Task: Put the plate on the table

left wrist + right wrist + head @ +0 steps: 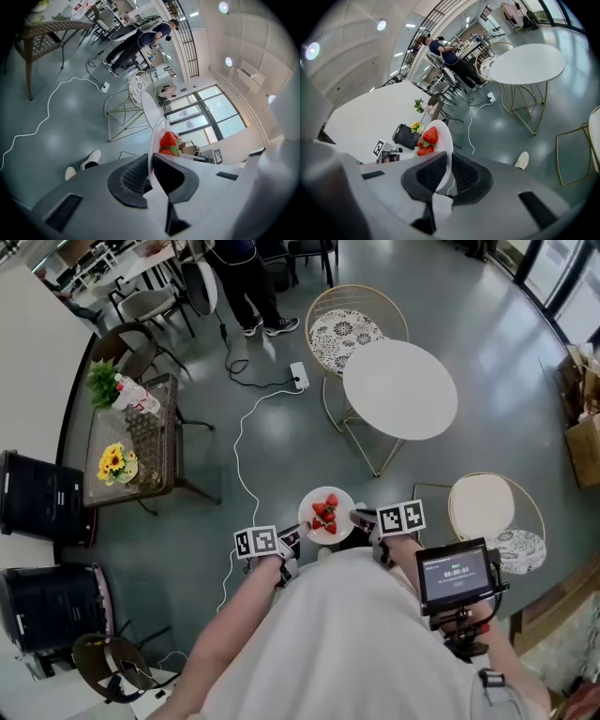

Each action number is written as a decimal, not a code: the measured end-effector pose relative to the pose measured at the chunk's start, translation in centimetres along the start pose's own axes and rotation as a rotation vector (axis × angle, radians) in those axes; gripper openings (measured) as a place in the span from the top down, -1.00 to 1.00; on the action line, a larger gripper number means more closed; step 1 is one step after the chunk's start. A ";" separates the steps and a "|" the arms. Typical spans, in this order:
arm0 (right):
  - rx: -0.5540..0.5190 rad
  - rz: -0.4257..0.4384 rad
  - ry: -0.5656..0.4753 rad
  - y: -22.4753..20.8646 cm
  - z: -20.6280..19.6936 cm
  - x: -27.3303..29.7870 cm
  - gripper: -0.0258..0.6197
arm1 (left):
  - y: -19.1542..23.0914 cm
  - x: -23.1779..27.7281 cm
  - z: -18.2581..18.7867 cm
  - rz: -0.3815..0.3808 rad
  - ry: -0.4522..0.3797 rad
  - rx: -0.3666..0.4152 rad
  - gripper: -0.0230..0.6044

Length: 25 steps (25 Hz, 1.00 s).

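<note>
The plate [306, 512], small and white with loose strawberries [325, 512] on it, is held in the air close to the person's body, above the floor and well apart from the round white bench [400, 388]. The left tool [296, 534] and the right tool [362, 517] are each clamped on its thin rim, at opposite edges. It is judged rigid, light, smooth and breakable. Opposed rim grips suit it, provided it rides level so the fruit does not roll.

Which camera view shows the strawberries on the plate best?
The head view: it looks down on the strawberries, all lying on the plate. Both gripper views see the plate nearly edge-on, so few berries show.
</note>
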State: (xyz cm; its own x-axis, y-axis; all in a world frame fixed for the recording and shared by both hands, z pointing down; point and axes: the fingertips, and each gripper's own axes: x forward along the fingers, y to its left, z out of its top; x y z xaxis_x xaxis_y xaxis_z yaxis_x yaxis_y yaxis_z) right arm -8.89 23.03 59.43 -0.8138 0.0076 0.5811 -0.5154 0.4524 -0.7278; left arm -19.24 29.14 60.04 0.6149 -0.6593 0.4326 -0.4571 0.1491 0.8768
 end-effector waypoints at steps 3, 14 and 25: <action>-0.002 0.012 0.012 -1.2 2.0 1.3 0.85 | 0.9 1.2 2.1 0.015 -0.005 -0.010 0.87; 0.044 0.017 -0.011 -6.5 10.8 2.5 0.85 | 0.5 8.2 10.2 0.035 0.039 0.015 0.87; 0.072 0.029 -0.025 -12.9 20.2 -0.8 0.85 | -3.7 17.5 17.1 0.076 0.086 0.051 0.87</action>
State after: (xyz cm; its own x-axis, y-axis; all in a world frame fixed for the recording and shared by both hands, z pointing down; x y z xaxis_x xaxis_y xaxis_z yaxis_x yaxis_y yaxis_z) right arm -6.99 -0.81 60.95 -0.8349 -0.0028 0.5504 -0.5084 0.3870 -0.7692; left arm -17.77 4.48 60.76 0.6295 -0.5813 0.5156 -0.5352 0.1567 0.8301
